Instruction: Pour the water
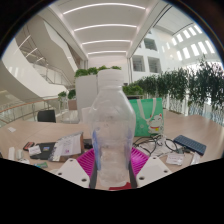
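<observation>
Clear plastic is what the tall bottle (110, 140) is made of, with a white cap on top. It stands straight up between the two fingers of the gripper (111, 167). Both pink pads (86, 161) look pressed against its sides, so the gripper is holding the bottle tight. Its long side points up, right in the middle, as close to the gripper as it can be.

To pour, the bottle must tip over something that can catch water. No cup or bowl shows; the bottle hides what is right behind it.

Beyond the fingers is a light wooden table (30, 134) with many small things on it. A dark flat tablet (189, 144) lies off to one side. Papers and small boxes (62, 148) lie on the other. Water could spill on these.
</observation>
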Demonstrator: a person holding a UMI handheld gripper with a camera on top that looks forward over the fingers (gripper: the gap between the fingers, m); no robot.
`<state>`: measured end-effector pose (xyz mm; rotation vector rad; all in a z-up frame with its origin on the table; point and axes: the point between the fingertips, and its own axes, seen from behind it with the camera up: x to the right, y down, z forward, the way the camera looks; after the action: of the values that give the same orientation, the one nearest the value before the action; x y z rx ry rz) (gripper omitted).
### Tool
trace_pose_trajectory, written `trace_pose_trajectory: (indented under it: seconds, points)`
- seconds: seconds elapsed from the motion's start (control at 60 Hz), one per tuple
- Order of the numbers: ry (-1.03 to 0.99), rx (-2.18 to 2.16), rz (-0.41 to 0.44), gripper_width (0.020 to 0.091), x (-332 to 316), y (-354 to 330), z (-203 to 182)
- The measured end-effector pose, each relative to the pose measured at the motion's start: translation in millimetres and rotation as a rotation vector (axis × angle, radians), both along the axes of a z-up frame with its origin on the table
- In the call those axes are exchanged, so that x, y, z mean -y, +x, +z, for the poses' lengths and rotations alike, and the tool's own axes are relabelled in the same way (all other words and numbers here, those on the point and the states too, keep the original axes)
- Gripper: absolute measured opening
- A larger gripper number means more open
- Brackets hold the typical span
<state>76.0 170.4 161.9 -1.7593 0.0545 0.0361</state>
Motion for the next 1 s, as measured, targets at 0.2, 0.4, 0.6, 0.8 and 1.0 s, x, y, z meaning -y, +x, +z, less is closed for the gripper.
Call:
trace_pose_trajectory:
  seconds: [0.2,0.4,0.6,0.8,1.0]
  points:
    - [-0.078,0.044,-0.053,0.0465,-3.7,19.7,-71.6]
    - [-0.204,0.056,-0.035,0.0469,4.3,15.2,-129.6]
    - [-0.179,0.033,-0.069,0.0468,3.6,17.8,-128.1]
    - [-0.273,0.057,-0.110,0.0654,14.7,24.5,-141.7]
    - [-0.342,0.033,-0.106,0.0836,70.5,11.4,-135.2]
